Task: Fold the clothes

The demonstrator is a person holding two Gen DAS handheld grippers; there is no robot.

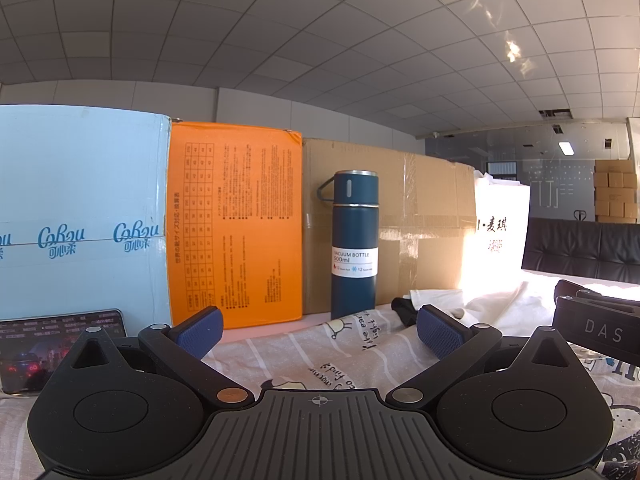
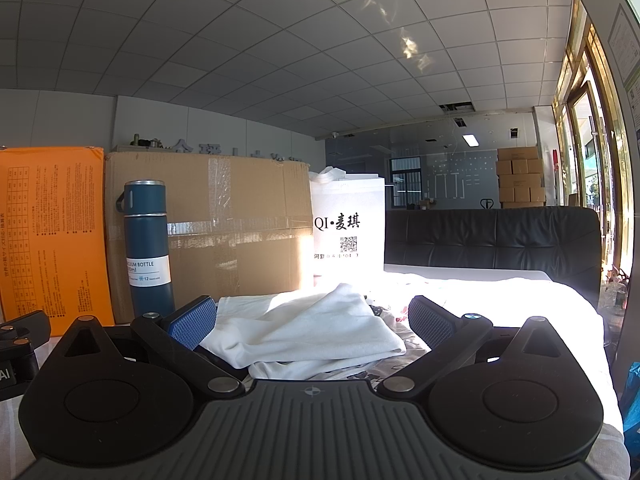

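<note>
Hovering, left gripper [image 1: 318, 334]: fingers apart, over printed sheet [image 1: 288, 356].
Right gripper [image 2: 312, 322]: fingers apart, empty.
White garment [image 2: 316, 328]: crumpled between right fingers, toward 12 o'clock.
Bottle [image 1: 354, 244]: upright at 12 o'clock.

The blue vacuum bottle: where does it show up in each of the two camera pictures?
Left wrist view: the blue vacuum bottle stands upright near the middle, before the brown cardboard box.
Right wrist view: the bottle stands at left, before the same box.
Shared landmark: the orange box, left of the bottle.
</note>
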